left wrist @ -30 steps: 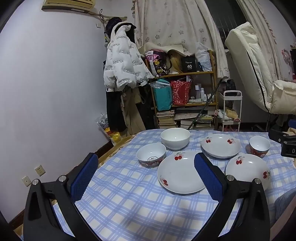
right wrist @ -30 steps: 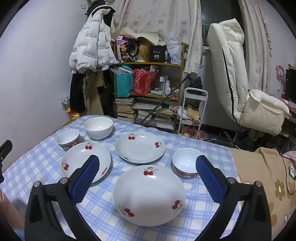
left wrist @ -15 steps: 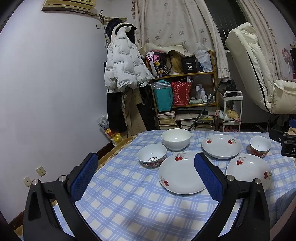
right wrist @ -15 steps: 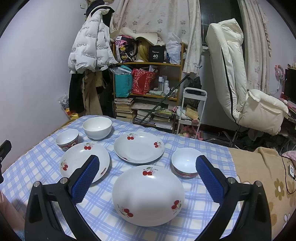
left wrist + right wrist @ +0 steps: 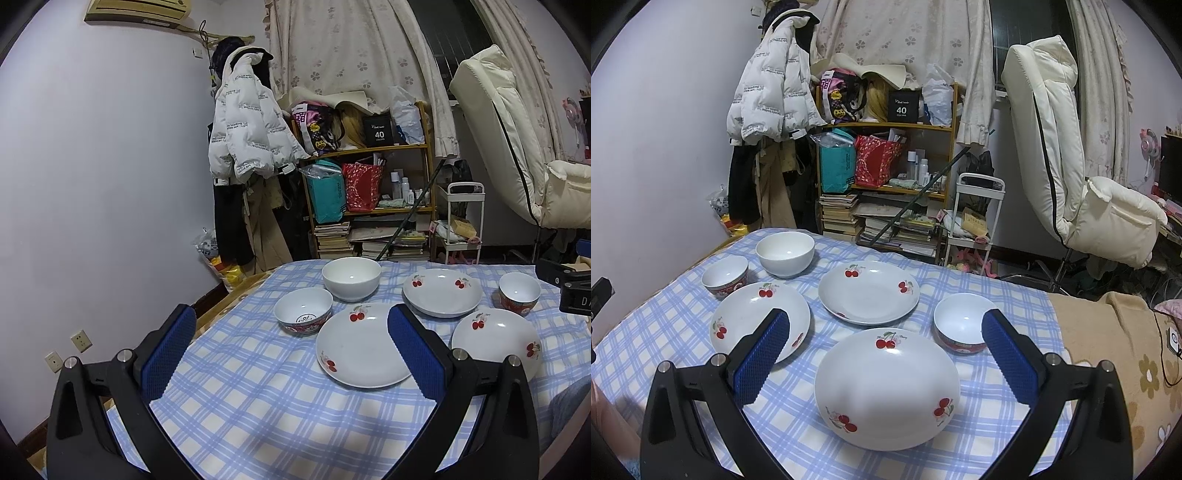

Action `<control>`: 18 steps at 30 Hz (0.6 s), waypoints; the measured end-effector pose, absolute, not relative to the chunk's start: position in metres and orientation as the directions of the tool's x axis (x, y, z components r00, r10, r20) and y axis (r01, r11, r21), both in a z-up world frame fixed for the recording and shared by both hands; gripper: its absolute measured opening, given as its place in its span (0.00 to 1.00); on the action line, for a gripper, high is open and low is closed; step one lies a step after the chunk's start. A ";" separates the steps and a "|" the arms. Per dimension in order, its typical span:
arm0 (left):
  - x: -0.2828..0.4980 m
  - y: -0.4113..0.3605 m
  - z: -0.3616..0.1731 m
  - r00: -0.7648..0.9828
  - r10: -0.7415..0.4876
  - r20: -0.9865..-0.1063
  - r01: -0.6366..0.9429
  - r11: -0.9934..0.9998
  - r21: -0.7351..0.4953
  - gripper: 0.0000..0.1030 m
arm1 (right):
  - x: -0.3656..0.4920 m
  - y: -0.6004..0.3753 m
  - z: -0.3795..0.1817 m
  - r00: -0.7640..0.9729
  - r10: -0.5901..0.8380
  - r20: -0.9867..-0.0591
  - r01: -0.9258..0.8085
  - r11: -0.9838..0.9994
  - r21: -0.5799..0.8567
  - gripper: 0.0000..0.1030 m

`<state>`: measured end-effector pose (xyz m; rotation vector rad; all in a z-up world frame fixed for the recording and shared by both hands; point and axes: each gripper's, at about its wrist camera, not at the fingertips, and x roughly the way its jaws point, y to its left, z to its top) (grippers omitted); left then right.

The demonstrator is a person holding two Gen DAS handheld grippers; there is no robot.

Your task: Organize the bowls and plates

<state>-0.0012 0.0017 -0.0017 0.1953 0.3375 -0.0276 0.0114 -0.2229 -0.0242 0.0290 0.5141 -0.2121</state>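
Observation:
Three white cherry-print plates lie on the blue checked tablecloth: a near plate (image 5: 886,387), a left plate (image 5: 753,325) and a far plate (image 5: 868,291). A plain white bowl (image 5: 785,253) and a red-rimmed bowl (image 5: 726,275) stand at the far left; another red-rimmed bowl (image 5: 962,328) stands at the right. My right gripper (image 5: 884,360) is open and empty, hovering over the near plate. My left gripper (image 5: 291,354) is open and empty, above the cloth beside the left plate (image 5: 358,350). The left wrist view also shows the white bowl (image 5: 351,277).
The table (image 5: 646,332) has its left edge near a wall. A tan flowered blanket (image 5: 1115,350) covers the right end. Behind stand a cluttered shelf (image 5: 886,177), a small white cart (image 5: 975,214) and a cream recliner (image 5: 1071,166).
Both grippers have drifted slightly back and up; the dishes sit a little lower in both views. Nothing was picked up or moved.

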 end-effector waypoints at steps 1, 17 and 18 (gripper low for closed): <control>-0.001 0.002 -0.002 0.943 0.006 -0.332 0.059 0.981 0.186 0.99 | 0.011 -0.223 -0.024 0.849 -0.194 -0.491 0.209 0.978 -0.026 1.00; -0.002 0.002 -0.001 0.944 0.005 -0.331 0.059 0.981 0.185 0.99 | 0.012 -0.224 -0.025 0.848 -0.193 -0.494 0.209 0.978 -0.024 1.00; -0.002 0.001 -0.001 0.944 0.006 -0.330 0.059 0.981 0.187 0.99 | 0.012 -0.224 -0.025 0.848 -0.193 -0.494 0.208 0.978 -0.024 1.00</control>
